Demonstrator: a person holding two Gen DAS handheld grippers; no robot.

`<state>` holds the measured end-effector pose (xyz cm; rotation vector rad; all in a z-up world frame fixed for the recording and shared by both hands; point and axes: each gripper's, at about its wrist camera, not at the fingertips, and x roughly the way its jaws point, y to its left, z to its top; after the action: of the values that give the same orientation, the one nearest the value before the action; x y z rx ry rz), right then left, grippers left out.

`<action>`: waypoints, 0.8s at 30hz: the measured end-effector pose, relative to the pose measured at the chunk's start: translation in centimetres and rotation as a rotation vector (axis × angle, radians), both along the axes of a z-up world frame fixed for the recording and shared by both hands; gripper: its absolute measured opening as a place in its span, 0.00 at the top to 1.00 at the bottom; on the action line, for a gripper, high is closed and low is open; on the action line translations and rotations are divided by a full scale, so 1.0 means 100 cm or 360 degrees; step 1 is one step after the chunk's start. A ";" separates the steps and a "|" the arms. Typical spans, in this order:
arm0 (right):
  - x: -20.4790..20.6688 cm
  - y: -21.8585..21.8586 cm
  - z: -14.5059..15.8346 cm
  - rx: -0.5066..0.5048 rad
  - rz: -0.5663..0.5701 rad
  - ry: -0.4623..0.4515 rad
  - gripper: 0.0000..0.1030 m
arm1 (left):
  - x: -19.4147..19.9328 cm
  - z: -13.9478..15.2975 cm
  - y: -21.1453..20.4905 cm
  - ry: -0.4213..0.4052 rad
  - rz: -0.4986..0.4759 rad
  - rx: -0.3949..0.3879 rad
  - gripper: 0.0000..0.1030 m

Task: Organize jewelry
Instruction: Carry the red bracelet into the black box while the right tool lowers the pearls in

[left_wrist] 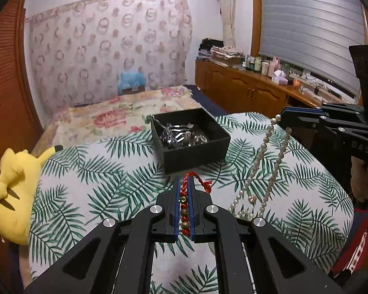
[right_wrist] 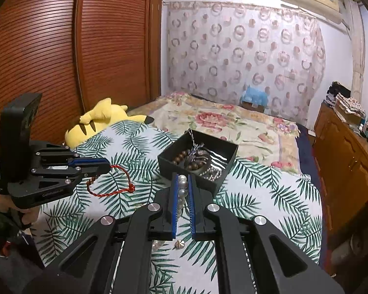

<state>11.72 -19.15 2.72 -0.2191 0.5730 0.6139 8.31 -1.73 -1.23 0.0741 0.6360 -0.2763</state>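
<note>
Jaws of left gripper point(left_wrist: 183, 181) pinch a red-and-gold beaded bracelet point(left_wrist: 184, 210); right gripper point(right_wrist: 183, 180) clamps white pearl necklace point(left_wrist: 262, 161).

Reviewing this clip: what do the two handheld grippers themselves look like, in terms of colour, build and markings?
Both grippers, left gripper and right gripper, are matte black linkage frames with silver round pivot bolts and blue pads lining the straight fingers. Each carries a black upright block behind. Faint pale lettering marks the body. No cables are visible.

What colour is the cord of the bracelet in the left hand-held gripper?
Red, with gold beads: the beaded bracelet shows best in the left wrist view.
</note>
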 end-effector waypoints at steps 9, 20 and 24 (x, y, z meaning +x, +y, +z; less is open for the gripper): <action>0.010 -0.003 0.007 0.0037 0.0009 -0.0015 0.92 | 0.015 0.004 0.004 -0.0018 0.0013 -0.0012 0.95; 0.032 -0.002 0.033 0.0059 0.0042 -0.0034 0.92 | 0.036 0.023 0.001 -0.0031 -0.0011 -0.0036 0.95; 0.044 0.000 0.046 0.0064 0.0057 -0.0044 0.92 | 0.047 0.032 0.003 -0.0033 -0.0009 -0.0044 0.95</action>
<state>16.13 -19.15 7.30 -0.2000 0.5309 0.6555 12.98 -1.45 1.93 0.0524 0.6113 -0.2896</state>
